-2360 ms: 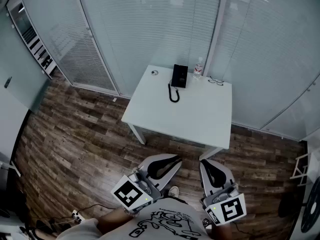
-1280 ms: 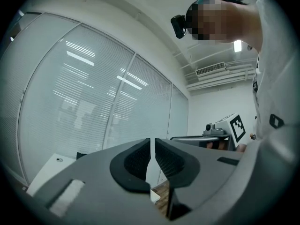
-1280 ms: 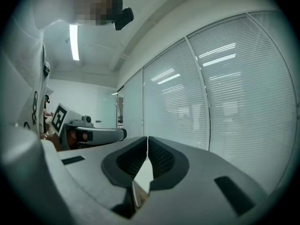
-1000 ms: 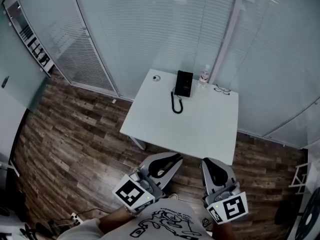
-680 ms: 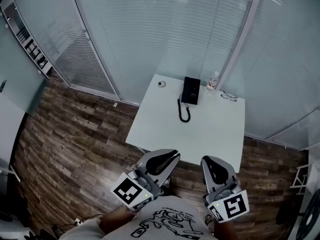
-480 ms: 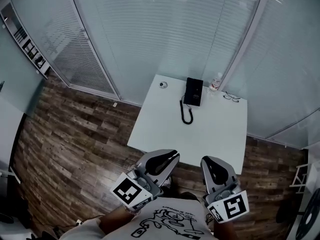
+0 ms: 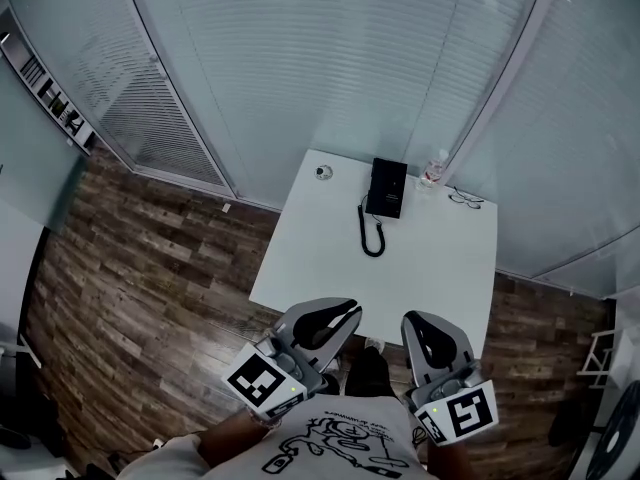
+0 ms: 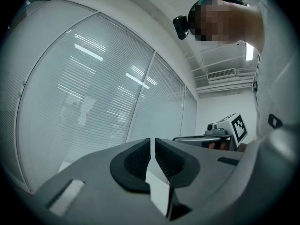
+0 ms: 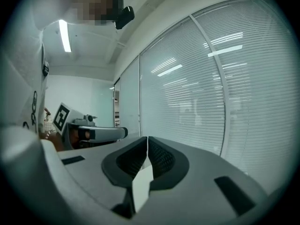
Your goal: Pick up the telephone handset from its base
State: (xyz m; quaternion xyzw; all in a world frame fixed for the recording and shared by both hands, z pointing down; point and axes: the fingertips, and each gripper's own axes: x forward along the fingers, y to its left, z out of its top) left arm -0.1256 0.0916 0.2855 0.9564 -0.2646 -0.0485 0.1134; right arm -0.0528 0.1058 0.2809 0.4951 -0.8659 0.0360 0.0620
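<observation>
My left gripper point(image 7: 338, 315) and right gripper point(image 7: 424, 326): jaws pressed together, gripping nothing, both by the table's point(image 7: 430, 268) near edge. Telephone point(image 7: 386, 187) sits at the far edge.

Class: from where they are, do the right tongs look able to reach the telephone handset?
Probably not yet: the telephone sits at the far side of the table, the shut right tongs back by its near edge. Nothing lies between.

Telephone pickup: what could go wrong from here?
Both the left claw and right claw are shut, well short of the telephone; one must open before contact. The water bottle stands close beside it and could be knocked over. The coiled cord loops onto the table and may drag the telephone along.
</observation>
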